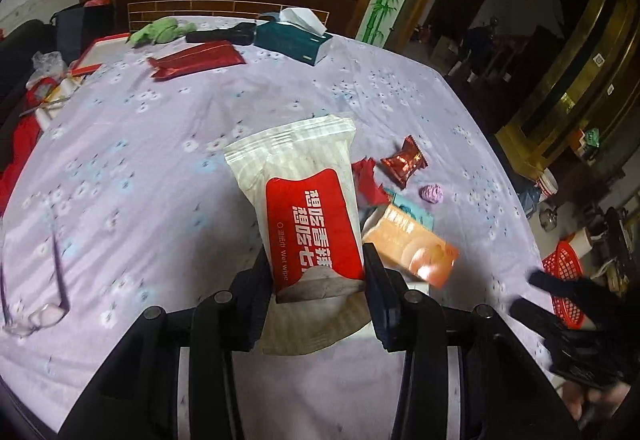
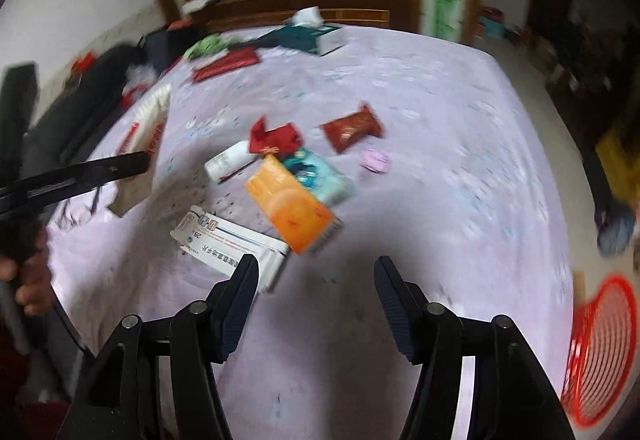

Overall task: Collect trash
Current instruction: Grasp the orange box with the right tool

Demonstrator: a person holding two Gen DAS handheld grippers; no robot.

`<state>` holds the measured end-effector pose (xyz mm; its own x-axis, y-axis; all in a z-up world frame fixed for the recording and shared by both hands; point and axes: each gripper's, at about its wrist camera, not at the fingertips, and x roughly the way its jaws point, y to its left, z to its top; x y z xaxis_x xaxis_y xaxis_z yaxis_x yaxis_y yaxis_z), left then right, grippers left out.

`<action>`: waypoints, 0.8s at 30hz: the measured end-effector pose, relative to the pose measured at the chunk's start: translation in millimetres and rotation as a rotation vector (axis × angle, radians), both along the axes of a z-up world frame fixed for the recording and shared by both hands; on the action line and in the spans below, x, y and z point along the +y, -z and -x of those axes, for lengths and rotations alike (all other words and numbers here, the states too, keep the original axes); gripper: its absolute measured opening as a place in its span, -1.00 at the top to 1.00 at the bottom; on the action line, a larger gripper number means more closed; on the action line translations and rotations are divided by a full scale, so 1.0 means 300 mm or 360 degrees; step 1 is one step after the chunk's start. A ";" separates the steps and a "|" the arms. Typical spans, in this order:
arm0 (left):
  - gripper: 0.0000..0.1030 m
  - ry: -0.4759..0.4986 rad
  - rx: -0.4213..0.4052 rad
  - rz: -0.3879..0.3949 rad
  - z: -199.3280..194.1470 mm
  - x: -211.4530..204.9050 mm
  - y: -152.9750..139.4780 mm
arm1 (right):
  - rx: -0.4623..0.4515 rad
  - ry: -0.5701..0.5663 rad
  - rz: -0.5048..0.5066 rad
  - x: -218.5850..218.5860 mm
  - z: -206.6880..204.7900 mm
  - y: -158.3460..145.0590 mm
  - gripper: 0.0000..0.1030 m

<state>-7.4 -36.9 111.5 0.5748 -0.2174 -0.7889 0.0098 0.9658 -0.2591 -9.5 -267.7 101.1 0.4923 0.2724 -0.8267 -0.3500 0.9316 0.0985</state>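
Packet (image 1: 308,207) marked "Wet wipe" — clamped in left claw (image 1: 320,272); right claw (image 2: 316,276) agape.

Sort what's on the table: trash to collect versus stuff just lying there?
Trash: wet wipe packet held in left gripper, orange box, red wrapper, white box, red basket.
Lying about: tissue box, glasses, green cloth.

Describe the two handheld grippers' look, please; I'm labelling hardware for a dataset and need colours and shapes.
Both look alike. The left gripper and right gripper have matte black angular frames with round grey pivot pins. Their fingers carry dark blue-black ribbed pads. White panels show between the frame arms. No cables or markings are visible.
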 end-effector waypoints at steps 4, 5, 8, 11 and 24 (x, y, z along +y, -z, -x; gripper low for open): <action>0.21 0.0003 -0.0010 -0.0044 0.077 0.012 -0.003 | 0.0018 -0.0119 0.0090 0.094 -0.079 0.050 -0.29; 0.21 0.0001 -0.0007 -0.0048 0.093 0.014 0.000 | 0.0008 -0.0139 0.0128 0.117 -0.097 0.065 -0.29; 0.21 0.0013 0.0008 -0.0036 0.128 0.017 0.015 | 0.0013 -0.0194 0.0228 0.168 -0.155 0.116 -0.29; 0.21 0.0029 0.0016 -0.0060 0.155 0.008 0.029 | 0.0046 -0.0230 0.0262 0.186 -0.199 0.159 -0.29; 0.20 0.0095 0.0010 -0.0099 0.191 -0.028 0.047 | 0.0122 -0.0159 0.0286 0.190 -0.226 0.229 -0.10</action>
<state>-64.8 -45.4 97.5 0.5572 -0.2017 -0.8055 0.0662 0.9778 -0.1990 58.4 -210.6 32.5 0.4041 0.1617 -0.9003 -0.4396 0.8975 -0.0361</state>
